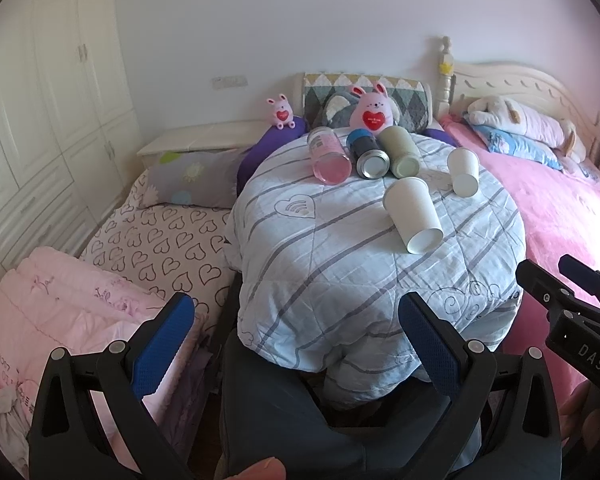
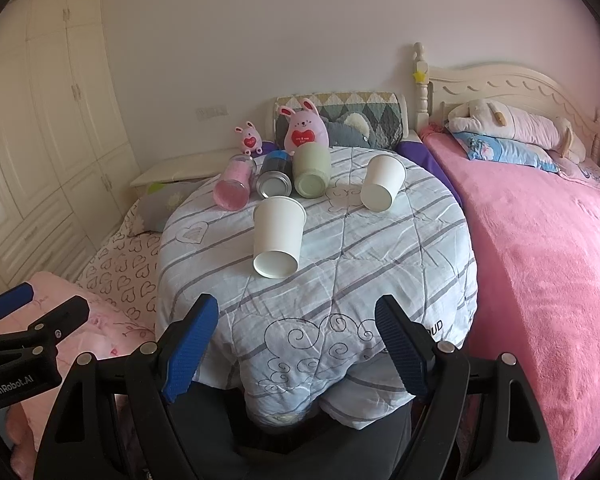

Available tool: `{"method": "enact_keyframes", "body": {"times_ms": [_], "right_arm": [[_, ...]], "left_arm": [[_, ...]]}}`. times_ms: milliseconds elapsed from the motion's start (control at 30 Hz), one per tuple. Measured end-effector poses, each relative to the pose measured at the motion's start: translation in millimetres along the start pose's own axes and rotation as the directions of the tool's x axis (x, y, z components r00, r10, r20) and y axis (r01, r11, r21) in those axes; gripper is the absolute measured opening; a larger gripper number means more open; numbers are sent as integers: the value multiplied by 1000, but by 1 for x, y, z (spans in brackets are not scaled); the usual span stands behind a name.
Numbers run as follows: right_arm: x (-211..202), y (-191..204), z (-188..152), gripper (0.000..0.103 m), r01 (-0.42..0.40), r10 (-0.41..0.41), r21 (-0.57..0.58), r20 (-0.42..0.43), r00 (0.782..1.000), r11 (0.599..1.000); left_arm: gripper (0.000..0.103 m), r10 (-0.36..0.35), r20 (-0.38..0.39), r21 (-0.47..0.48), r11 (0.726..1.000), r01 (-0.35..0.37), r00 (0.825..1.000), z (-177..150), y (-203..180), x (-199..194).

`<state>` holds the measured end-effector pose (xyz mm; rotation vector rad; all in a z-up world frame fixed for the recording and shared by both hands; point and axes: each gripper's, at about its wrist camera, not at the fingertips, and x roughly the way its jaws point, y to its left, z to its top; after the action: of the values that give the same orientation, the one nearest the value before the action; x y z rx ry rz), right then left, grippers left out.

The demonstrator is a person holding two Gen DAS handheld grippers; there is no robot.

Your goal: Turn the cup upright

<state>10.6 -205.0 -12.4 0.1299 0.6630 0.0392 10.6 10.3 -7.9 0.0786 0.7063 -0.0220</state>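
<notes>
Both empty, wide open at the near edge of the quilt-covered desk: left hand-held gripper, right hand-held gripper, presumably staged to right the nearest toppled paper cup.

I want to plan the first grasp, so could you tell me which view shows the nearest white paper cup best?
The right wrist view: the nearest white paper cup lies on its side, centred ahead of the open right gripper. The left wrist view shows it off to the right, angled.

Three tumblers behind near cup, second cup to its right
</notes>
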Motion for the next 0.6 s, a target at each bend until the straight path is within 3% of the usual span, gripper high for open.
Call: {"method": "enact_keyframes", "body": {"times_ms": [600], "right_arm": [[47, 27, 21, 82, 10, -14, -60, -56, 998, 998]], "left_arm": [[103, 21, -31, -22, 1000, -21, 999, 17, 21, 38]]}}
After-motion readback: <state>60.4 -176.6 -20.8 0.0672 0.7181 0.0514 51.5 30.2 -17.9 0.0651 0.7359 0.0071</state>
